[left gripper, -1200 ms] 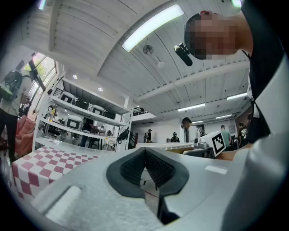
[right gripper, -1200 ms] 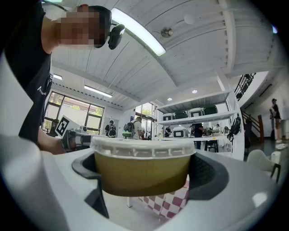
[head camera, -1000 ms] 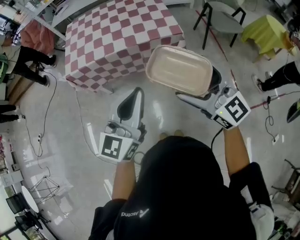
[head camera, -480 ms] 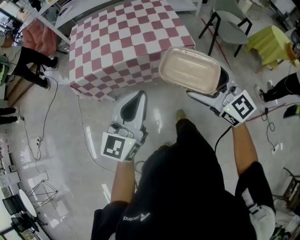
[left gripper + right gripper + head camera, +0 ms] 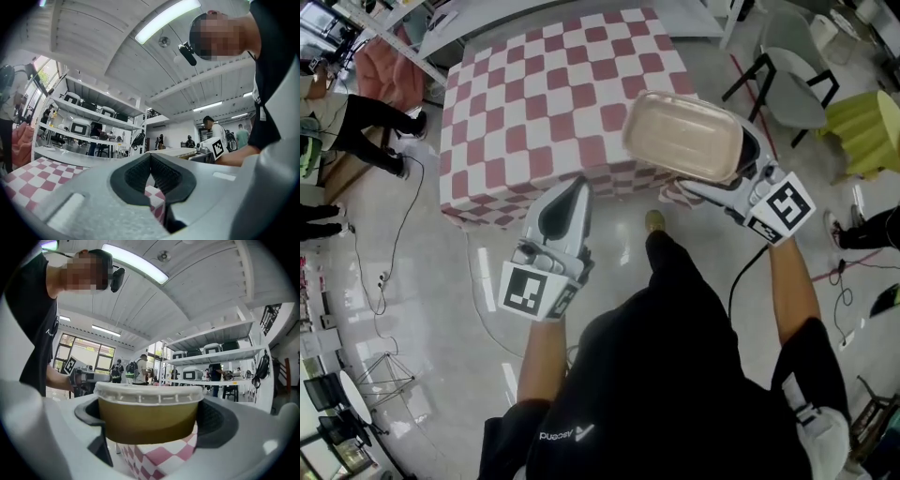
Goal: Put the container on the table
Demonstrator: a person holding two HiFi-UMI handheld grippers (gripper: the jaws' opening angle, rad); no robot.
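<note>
A beige oblong container (image 5: 682, 137) with a pale lid is held in the air by my right gripper (image 5: 733, 161), which is shut on its near end. In the right gripper view the container (image 5: 149, 411) fills the space between the dark pads. It hangs over the near right corner of the table (image 5: 546, 103), which wears a red-and-white checked cloth. My left gripper (image 5: 564, 208) is shut and holds nothing; it points at the table's near edge. In the left gripper view its pads (image 5: 152, 172) meet.
A grey chair (image 5: 787, 75) and a yellow-green stool (image 5: 867, 131) stand to the right of the table. A person (image 5: 356, 122) stands at the far left. Cables (image 5: 469, 281) trail across the shiny floor. Shelving with boxes lines the far wall (image 5: 213, 369).
The person has walked toward the table, so it sits nearer and more central now. The container has come from beside the table's corner to over it. Both grippers kept their states.
</note>
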